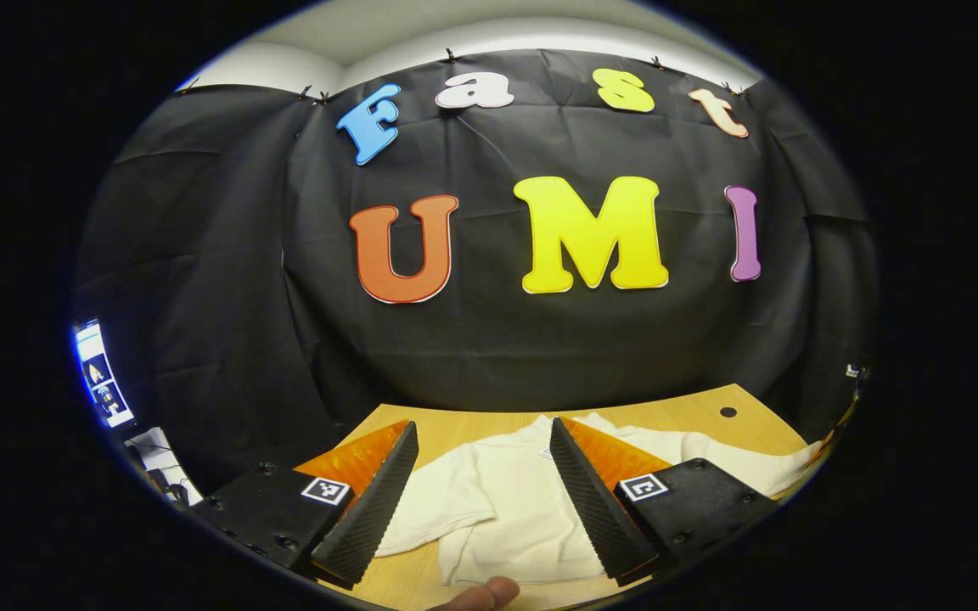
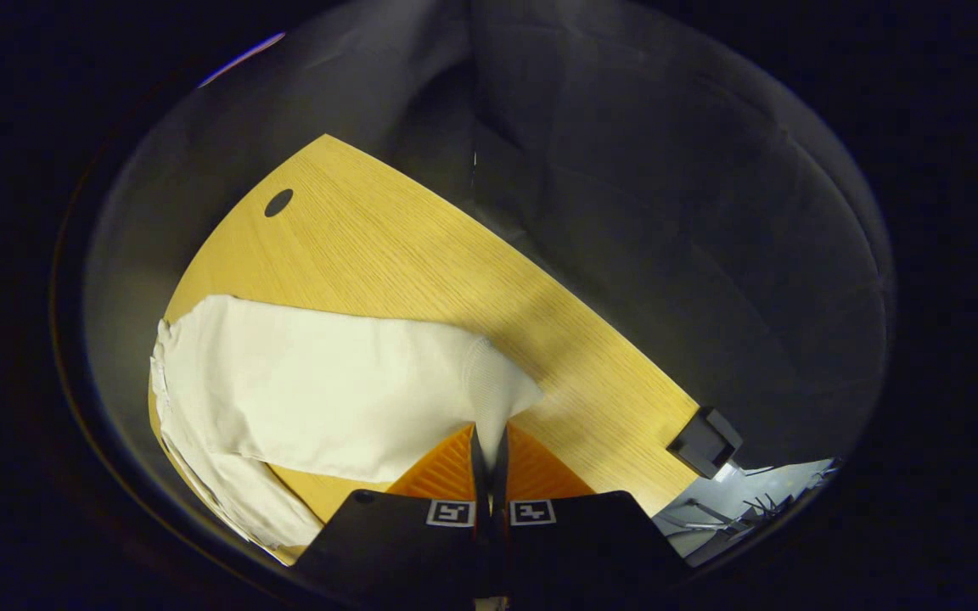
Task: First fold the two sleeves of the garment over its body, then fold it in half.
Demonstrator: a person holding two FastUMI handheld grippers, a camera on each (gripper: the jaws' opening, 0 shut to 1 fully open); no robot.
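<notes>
A cream-white garment (image 1: 506, 501) lies spread on the wooden table (image 1: 693, 412), its near sleeve bent inward and the other sleeve (image 1: 735, 458) stretching off to the right. My left gripper (image 1: 480, 450) hovers above the garment's body with its jaws wide apart and nothing between them. In the right gripper view, the sleeve (image 2: 328, 382) runs across the table (image 2: 387, 246), and my right gripper (image 2: 489, 441) is shut on its ribbed cuff (image 2: 493, 395), which is lifted slightly off the wood.
A round cable hole (image 2: 278, 202) sits near the table's far edge. A small black box (image 2: 704, 441) rests at the table's right corner beside some cables. A monitor (image 1: 98, 373) glows at far left. A fingertip (image 1: 480, 594) shows at the bottom edge.
</notes>
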